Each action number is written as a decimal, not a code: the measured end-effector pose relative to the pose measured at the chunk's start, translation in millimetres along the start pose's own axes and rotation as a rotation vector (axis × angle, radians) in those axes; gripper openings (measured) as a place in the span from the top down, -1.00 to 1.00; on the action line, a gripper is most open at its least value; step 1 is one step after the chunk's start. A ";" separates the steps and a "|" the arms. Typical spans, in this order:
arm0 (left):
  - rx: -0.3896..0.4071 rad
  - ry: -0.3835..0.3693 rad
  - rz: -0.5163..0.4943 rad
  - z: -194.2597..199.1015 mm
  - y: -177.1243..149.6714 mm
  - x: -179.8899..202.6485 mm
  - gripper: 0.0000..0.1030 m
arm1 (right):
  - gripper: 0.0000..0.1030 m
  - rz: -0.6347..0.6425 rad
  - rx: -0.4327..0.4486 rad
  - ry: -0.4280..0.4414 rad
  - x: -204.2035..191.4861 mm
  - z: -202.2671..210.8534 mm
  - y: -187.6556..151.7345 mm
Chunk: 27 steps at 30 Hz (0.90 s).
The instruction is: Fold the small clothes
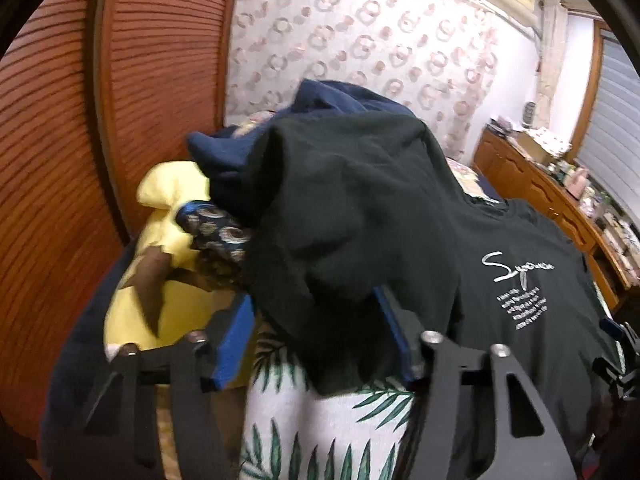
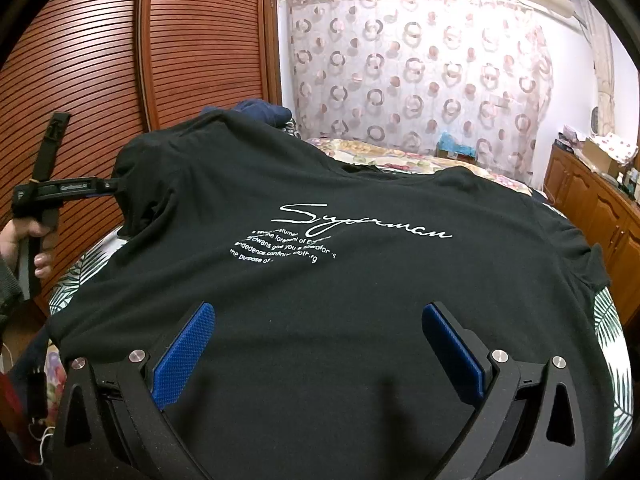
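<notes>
A black T-shirt (image 2: 320,300) with white script print lies spread on the bed, print side up. Its left sleeve (image 1: 352,216) is lifted and drapes between the blue pads of my left gripper (image 1: 316,320), whose jaws stand wide apart around the bunched cloth. In the right wrist view the left gripper (image 2: 108,186) touches the raised sleeve at the shirt's left edge. My right gripper (image 2: 320,328) is open, its pads (image 2: 188,344) hovering over the shirt's lower hem, holding nothing.
A pile of navy clothes (image 1: 320,104), a yellow cloth (image 1: 160,200) and a patterned item (image 1: 220,236) lie at the bed's far left. A leaf-print sheet (image 1: 320,420) covers the bed. A slatted wardrobe (image 2: 180,40) is left, a wooden dresser (image 2: 592,208) right.
</notes>
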<state>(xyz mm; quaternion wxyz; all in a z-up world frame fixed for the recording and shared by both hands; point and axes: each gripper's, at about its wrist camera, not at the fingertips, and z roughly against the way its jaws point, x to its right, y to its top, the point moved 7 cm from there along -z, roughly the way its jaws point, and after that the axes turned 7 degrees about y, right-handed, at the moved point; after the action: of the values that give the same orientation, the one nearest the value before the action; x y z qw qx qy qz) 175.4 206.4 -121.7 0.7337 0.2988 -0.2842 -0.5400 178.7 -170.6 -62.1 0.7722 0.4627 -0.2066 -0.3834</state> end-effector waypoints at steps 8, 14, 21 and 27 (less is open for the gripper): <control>0.021 0.015 -0.017 4.9 -1.2 0.2 0.80 | -1.00 -0.016 0.001 0.012 -0.2 -6.3 2.9; 0.130 0.035 -0.091 45.5 16.8 20.9 0.85 | -1.00 -0.015 -0.002 0.011 -0.4 -5.9 1.5; 0.193 -0.079 -0.203 72.7 46.5 94.3 0.85 | -1.00 -0.021 -0.003 0.010 0.2 -5.9 0.5; 0.154 -0.225 -0.316 70.4 53.1 177.4 0.85 | -1.00 -0.028 -0.003 0.012 -0.3 -5.9 -1.5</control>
<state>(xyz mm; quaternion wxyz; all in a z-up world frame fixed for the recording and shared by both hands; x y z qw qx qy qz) 201.7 39.0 -19.0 0.5786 0.3327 -0.3544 -0.6550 181.9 -167.6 -66.3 0.7686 0.4666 -0.1952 -0.3916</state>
